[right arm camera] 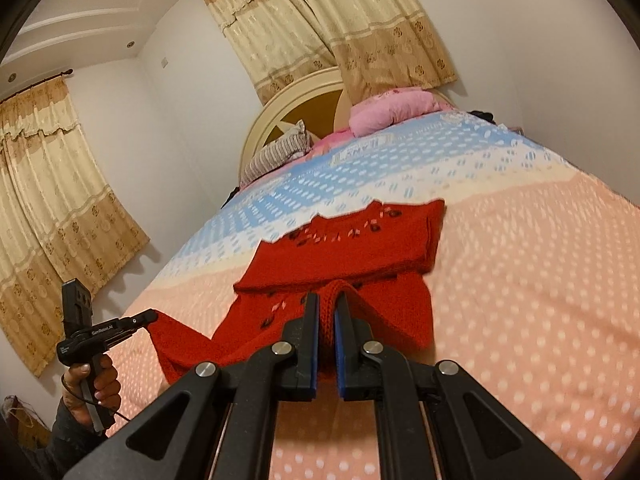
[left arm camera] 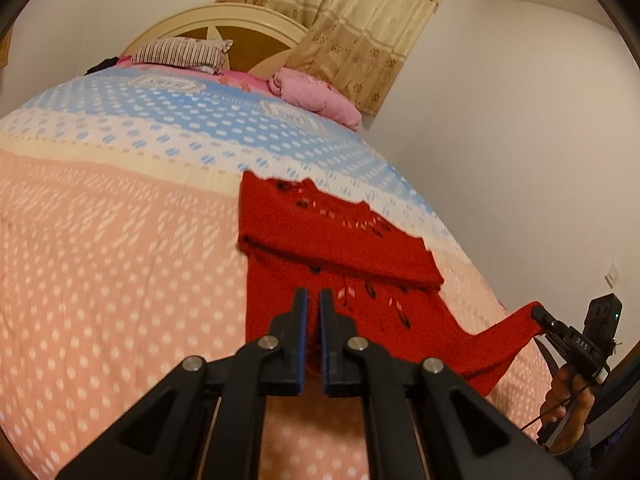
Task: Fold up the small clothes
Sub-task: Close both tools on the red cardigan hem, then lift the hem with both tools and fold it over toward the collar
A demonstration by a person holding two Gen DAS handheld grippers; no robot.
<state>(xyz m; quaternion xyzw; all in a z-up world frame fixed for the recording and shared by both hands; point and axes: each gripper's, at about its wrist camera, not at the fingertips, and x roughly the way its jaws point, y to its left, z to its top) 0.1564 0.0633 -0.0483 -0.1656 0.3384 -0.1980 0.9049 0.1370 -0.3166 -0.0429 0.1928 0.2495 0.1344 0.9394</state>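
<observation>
Lying across the bed [left arm camera: 100, 280], the red sweater [left arm camera: 320, 236] is a chunky knit with small openwork holes; its far part is folded flat on the bedspread, while its near edge is lifted by both grippers. The left gripper [left arm camera: 313, 300] has its blue-padded jaws closed narrowly on the red knit at one near corner. The right gripper [right arm camera: 327, 304] is likewise clamped on a ribbed strip of the sweater's edge.

Only the left wrist view shows the right gripper from outside [left arm camera: 540, 314], its black tip pinching a stretched red corner, with the hand [left arm camera: 568, 404] gripping the handle below. Only the right wrist view shows the left gripper from the side [right arm camera: 150, 314], and a second curtain [right arm camera: 52, 208] on the side wall.

The bedspread is soft and dotted, in peach and blue bands. A striped pillow [left arm camera: 180, 54], a pink quilt [left arm camera: 316, 94] and a rounded cream headboard [left arm camera: 224, 20] sit at the far end, under beige patterned curtains [left arm camera: 352, 20].
</observation>
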